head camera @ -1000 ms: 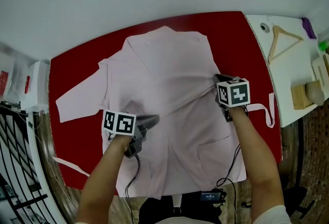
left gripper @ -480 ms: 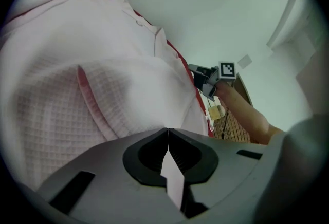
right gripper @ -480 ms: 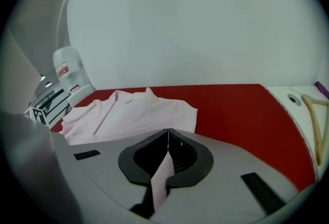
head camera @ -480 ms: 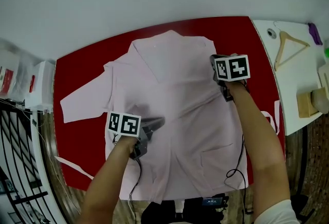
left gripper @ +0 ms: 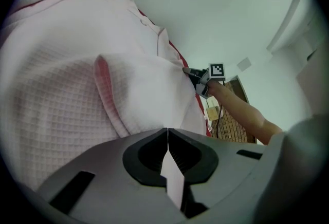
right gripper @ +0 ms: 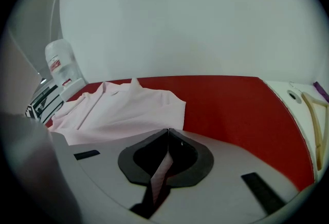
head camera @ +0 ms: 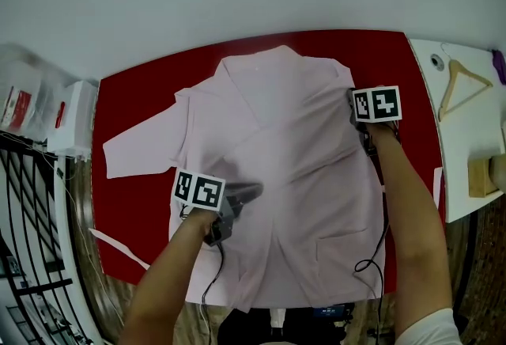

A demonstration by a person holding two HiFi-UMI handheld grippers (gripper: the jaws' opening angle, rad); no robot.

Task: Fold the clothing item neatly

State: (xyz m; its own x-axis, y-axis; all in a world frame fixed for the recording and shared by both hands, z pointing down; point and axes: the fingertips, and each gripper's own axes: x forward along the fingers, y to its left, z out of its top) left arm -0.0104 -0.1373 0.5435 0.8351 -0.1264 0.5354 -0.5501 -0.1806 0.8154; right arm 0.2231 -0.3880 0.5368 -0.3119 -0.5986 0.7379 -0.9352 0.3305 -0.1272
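The left tool [head camera: 250, 193] is shut, with a thin pinch of pink cloth caught between its jaws. It bites the shirt [head camera: 285, 153] near the middle of the front, where the fabric rises in a small ridge just ahead of it. The right tool [head camera: 353, 102] is also closed on a sliver of the same cloth, at the shirt's far right edge near the shoulder.

The shirt spreads away from both tools across the red bench [head camera: 142, 90]. It lies front up, with its collar on the side away from the person and its hem at the near edge. Out to the left of the left tool, one sleeve [head camera: 138, 153] lies stretched flat on the bench. No such sleeve shows beyond the right tool. Well past it, a wooden hanger [head camera: 462, 86] lies on a white side table.

I'd say the folding has barely begun. The shirt is laid out and gripped, but no clean fold shows, and the sleeve, the sides and the length are all left to do.
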